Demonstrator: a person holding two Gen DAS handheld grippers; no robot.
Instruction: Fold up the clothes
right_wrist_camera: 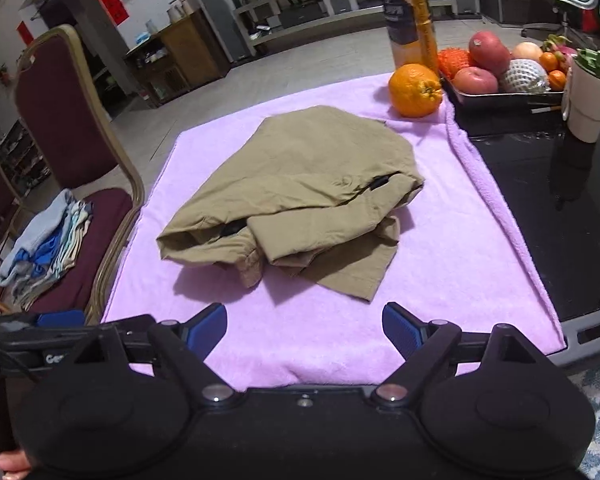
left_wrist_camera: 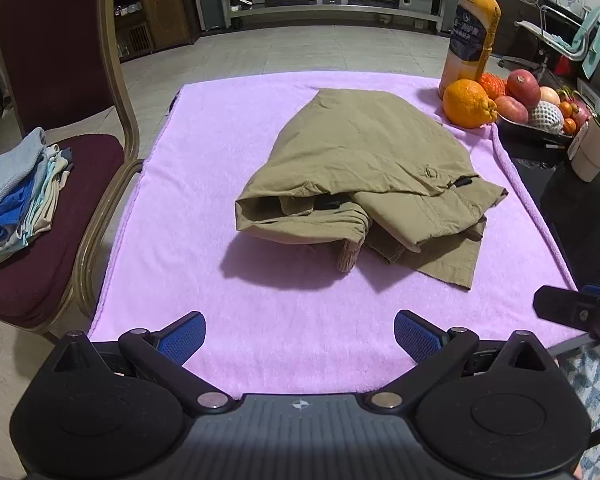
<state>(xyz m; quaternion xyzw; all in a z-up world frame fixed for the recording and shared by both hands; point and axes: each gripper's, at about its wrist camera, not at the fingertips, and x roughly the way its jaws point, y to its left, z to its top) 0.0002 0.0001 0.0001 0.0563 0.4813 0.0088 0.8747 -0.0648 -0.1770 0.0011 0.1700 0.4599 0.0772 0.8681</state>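
Note:
A khaki garment point(left_wrist_camera: 364, 168) lies crumpled and partly folded over itself on a pink towel point(left_wrist_camera: 204, 216) that covers the table. It also shows in the right wrist view point(right_wrist_camera: 300, 192) on the same towel point(right_wrist_camera: 440, 264). My left gripper point(left_wrist_camera: 300, 336) is open and empty, held above the towel's near edge, short of the garment. My right gripper point(right_wrist_camera: 305, 330) is open and empty too, beside the left one at the near edge. Part of the right gripper shows at the right in the left wrist view point(left_wrist_camera: 576, 312).
A maroon chair point(left_wrist_camera: 56, 92) at the left holds a stack of folded clothes point(left_wrist_camera: 20, 188). At the far right stand a juice bottle point(left_wrist_camera: 472, 32), a large orange point(left_wrist_camera: 466, 104), a tray of fruit point(left_wrist_camera: 540, 104) and a white cup point(left_wrist_camera: 594, 144) on the black tabletop point(right_wrist_camera: 572, 232).

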